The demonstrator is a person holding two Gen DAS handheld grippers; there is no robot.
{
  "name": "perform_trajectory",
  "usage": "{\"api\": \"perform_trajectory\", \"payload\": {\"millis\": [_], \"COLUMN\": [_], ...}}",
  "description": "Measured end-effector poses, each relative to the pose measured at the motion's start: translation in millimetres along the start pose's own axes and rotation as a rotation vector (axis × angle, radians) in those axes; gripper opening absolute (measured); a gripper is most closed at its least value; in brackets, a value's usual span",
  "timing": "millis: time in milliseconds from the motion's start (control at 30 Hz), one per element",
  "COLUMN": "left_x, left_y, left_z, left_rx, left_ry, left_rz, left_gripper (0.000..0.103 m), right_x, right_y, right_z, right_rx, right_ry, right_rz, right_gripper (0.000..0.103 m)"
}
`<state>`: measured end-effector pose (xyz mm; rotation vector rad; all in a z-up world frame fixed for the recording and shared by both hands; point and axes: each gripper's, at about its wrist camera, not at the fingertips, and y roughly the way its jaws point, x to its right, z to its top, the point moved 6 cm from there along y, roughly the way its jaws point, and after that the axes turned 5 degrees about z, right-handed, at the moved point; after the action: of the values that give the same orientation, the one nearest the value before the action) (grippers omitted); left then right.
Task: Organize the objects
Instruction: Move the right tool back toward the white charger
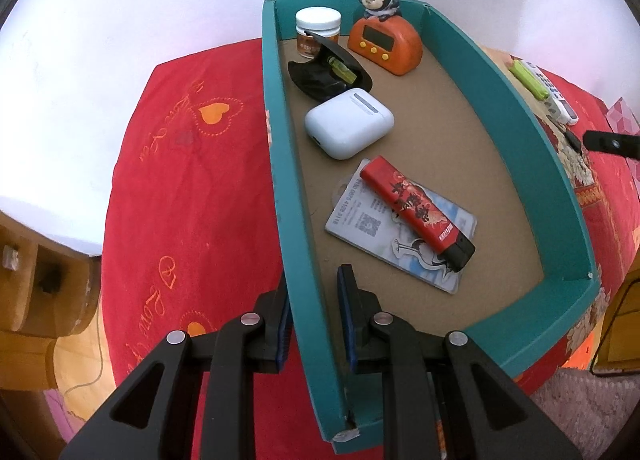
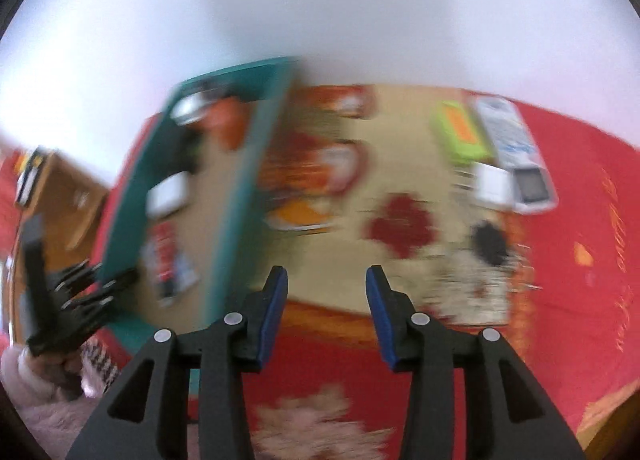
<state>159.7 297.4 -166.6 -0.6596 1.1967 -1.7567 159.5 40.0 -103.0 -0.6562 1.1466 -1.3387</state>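
A teal box (image 1: 460,56) stands on a red cloth. Inside lie a red lighter (image 1: 416,208) on a card (image 1: 400,236), a white earbud case (image 1: 349,123), a black open case (image 1: 328,70), a white-lidded jar (image 1: 318,30) and an orange timer with a figure (image 1: 386,42). My left gripper (image 1: 316,292) straddles the box's left wall, one finger on each side; whether it presses the wall I cannot tell. My right gripper (image 2: 326,288) is open and empty above the cloth, right of the box (image 2: 236,196). The right wrist view is blurred.
On the cloth right of the box lie a green item (image 2: 460,132), a white remote (image 2: 516,152), a small white block (image 2: 494,180) and a black object (image 2: 490,244). Wooden furniture (image 1: 36,292) stands at the left. A white wall is behind.
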Motion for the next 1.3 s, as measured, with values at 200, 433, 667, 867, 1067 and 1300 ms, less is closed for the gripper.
{"api": "perform_trajectory", "payload": {"millis": [200, 433, 667, 867, 1067, 1300], "left_x": [1.0, 2.2, 2.0, 2.8, 2.7, 2.7], "left_y": [0.1, 0.1, -0.2, -0.4, -0.4, -0.4], "left_z": [-0.4, -1.1, -2.5, -2.2, -2.1, -2.1], "left_rx": [-0.002, -0.004, -0.004, -0.005, -0.005, -0.005], "left_ry": [-0.014, -0.032, -0.042, -0.040, -0.039, -0.040], "left_rz": [0.017, 0.030, 0.034, 0.037, 0.037, 0.037], "left_gripper": [0.020, 0.020, 0.020, 0.020, 0.020, 0.020], "right_x": [72.8, 101.5, 107.7, 117.0, 122.1, 121.8], "right_y": [6.7, 24.7, 38.3, 40.7, 45.3, 53.1], "right_z": [24.0, 41.7, 50.2, 56.3, 67.2, 80.2], "right_rx": [0.052, 0.047, 0.045, 0.042, 0.035, 0.028], "right_ry": [0.170, 0.201, 0.207, 0.217, 0.235, 0.198], "right_rz": [-0.070, -0.118, -0.125, -0.133, -0.127, -0.151], "right_gripper": [0.042, 0.042, 0.042, 0.042, 0.048, 0.060]}}
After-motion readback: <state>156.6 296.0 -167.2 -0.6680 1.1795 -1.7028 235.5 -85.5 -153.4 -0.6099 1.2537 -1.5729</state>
